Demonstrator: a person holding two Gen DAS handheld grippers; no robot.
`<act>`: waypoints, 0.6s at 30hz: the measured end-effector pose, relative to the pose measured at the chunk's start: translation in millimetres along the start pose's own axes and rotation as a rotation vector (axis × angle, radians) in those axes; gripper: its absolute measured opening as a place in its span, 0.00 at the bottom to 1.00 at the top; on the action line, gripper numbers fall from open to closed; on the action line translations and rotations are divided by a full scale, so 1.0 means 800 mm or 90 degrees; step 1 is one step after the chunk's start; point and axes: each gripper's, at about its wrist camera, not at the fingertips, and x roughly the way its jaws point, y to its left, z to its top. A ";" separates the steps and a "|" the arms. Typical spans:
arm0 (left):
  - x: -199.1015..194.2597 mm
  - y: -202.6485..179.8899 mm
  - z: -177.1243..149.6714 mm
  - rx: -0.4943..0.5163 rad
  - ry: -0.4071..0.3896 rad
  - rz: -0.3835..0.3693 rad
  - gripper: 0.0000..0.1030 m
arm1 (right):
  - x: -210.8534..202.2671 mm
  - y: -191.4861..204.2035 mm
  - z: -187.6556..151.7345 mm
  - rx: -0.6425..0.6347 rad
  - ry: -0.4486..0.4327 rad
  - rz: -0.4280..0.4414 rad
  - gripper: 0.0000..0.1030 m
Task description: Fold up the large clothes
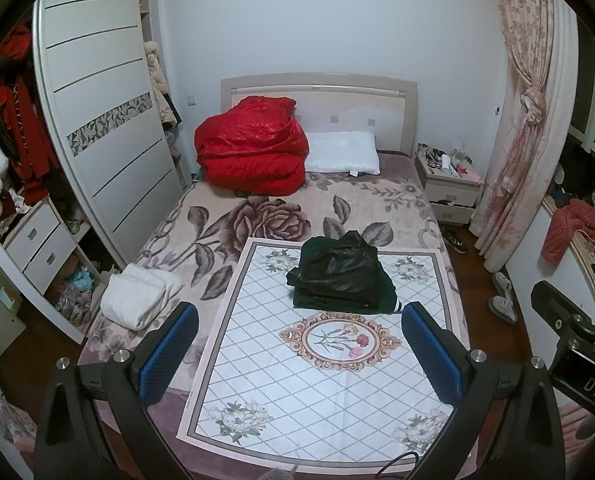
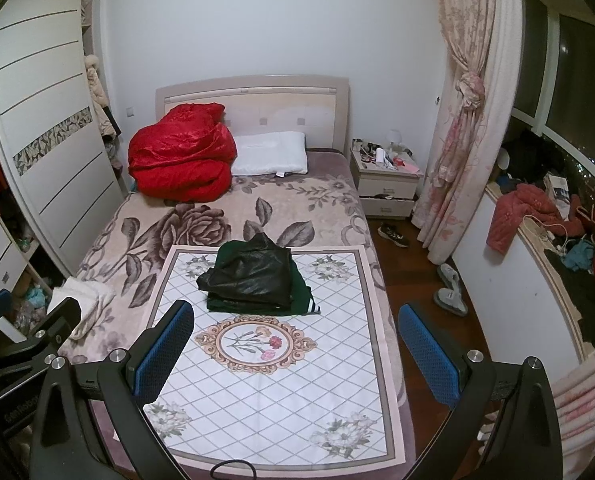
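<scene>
Left claw (image 1: 297, 350): your blue pads stand wide apart with nothing between them, hovering above the near half of the patterned mat — no cloth in reach.
Right claw (image 2: 295, 346): likewise spread and empty, beside the left one at the foot of the bed; its right pad hangs out over the floor edge.
Patterned mat (image 1: 297, 392): lies flat on the bed (image 1: 169, 220), and the near half with its flower medallion is bare.
Folded dark garment (image 1: 337, 276): a black leather-look piece over dark green cloth, sitting on the far half of the mat, well apart from both claws.
Axis and pointing: the bundle is close to square, its slightly longer side running left to right across the bed. A raised peak points toward the headboard; a green cuff with white stripes sticks out at the near right corner.
Step in hand: by my reading this garment is already folded into a compact stack, and you are between pieces.
Next move: either move the stack aside or bring a fresh item onto the mat — both call for reaching forward.
White knit (image 1: 137, 300): loosely bundled on the bed left of the mat; a likely next candidate, though I can't tell its type.
Red quilt (image 1: 253, 148): heaped at the headboard beside the white pillow (image 1: 343, 152), clear of the work.
</scene>
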 end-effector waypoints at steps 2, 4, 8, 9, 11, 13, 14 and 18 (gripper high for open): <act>0.000 0.000 0.001 0.000 -0.002 -0.001 1.00 | 0.000 0.000 -0.001 0.001 0.000 0.001 1.00; -0.001 0.000 0.001 0.000 -0.002 -0.002 1.00 | 0.001 0.001 0.000 0.000 0.000 0.000 1.00; 0.000 0.000 0.004 0.001 -0.003 -0.003 1.00 | 0.000 0.000 -0.001 0.001 0.000 0.000 1.00; -0.001 0.000 0.004 0.002 -0.003 -0.002 1.00 | 0.000 0.000 -0.001 0.000 -0.001 -0.001 1.00; 0.000 -0.001 0.006 0.002 -0.006 -0.001 1.00 | -0.001 -0.001 -0.001 0.002 -0.001 0.001 1.00; -0.003 0.000 0.013 0.003 -0.009 -0.002 1.00 | -0.001 0.000 -0.002 0.002 -0.002 0.000 1.00; -0.002 0.000 0.016 0.003 -0.010 -0.002 1.00 | -0.001 -0.001 -0.003 0.002 -0.001 0.000 1.00; -0.007 0.000 0.020 0.005 -0.015 -0.001 1.00 | -0.002 -0.001 -0.003 0.003 -0.001 0.001 1.00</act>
